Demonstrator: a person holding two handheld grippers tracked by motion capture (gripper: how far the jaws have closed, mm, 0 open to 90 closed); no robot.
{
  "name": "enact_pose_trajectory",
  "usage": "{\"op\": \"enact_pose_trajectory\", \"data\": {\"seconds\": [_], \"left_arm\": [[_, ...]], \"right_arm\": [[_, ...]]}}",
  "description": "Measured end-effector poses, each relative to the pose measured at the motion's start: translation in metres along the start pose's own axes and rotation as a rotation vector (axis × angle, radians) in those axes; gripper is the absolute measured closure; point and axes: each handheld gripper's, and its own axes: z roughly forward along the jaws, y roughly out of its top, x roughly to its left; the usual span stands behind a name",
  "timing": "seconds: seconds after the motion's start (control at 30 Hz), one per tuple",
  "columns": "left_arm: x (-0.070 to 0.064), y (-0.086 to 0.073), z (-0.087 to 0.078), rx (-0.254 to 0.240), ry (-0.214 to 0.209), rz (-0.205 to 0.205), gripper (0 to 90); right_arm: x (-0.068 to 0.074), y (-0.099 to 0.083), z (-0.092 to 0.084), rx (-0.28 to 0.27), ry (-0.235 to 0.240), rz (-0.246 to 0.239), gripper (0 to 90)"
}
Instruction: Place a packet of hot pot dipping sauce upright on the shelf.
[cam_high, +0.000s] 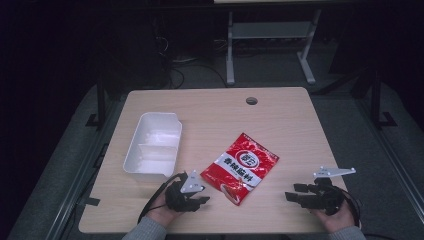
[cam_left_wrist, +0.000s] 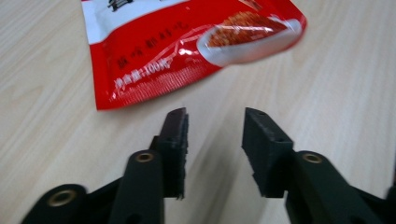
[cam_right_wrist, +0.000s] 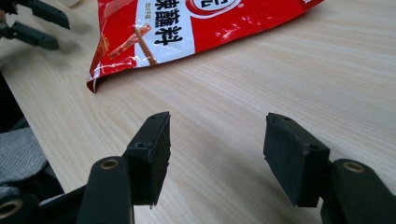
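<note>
While the red seasoning packet (cam_high: 241, 168) lies flat on the table (cam_high: 290, 125), just right of the white tray (cam_high: 131, 150), your left gripper (cam_high: 201, 200) and right gripper (cam_high: 292, 193) flank it, both released and empty, so the pickup is yet to begin.

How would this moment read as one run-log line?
left gripper: open | right gripper: open | glossy red seasoning packet: flat, untouched | white plastic tray: empty

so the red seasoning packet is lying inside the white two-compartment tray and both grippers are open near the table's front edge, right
Not quite. The red seasoning packet lies flat on the bare table, to the right of the white two-compartment tray and apart from it, as the high view shows. The rest holds: the left gripper and right gripper are both open near the table's front edge.
</note>
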Motion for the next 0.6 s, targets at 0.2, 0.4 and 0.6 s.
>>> {"op": "enact_pose_trajectory", "data": {"seconds": [0.2,0.4,0.6], "left_arm": [[0.005,0.018,0.011,0.027,0.053,0.023,75.9],[0.011,0.034,0.015,0.018,0.098,0.014,80.9],[0.022,0.046,0.026,0.04,0.113,-0.015,81.5]], "right_arm": [[-0.003,0.005,0.002,0.001,0.015,0.004,40.3],[-0.009,0.022,0.009,0.019,0.004,0.024,40.3],[-0.018,0.037,0.016,0.02,-0.018,0.041,40.3]]}}
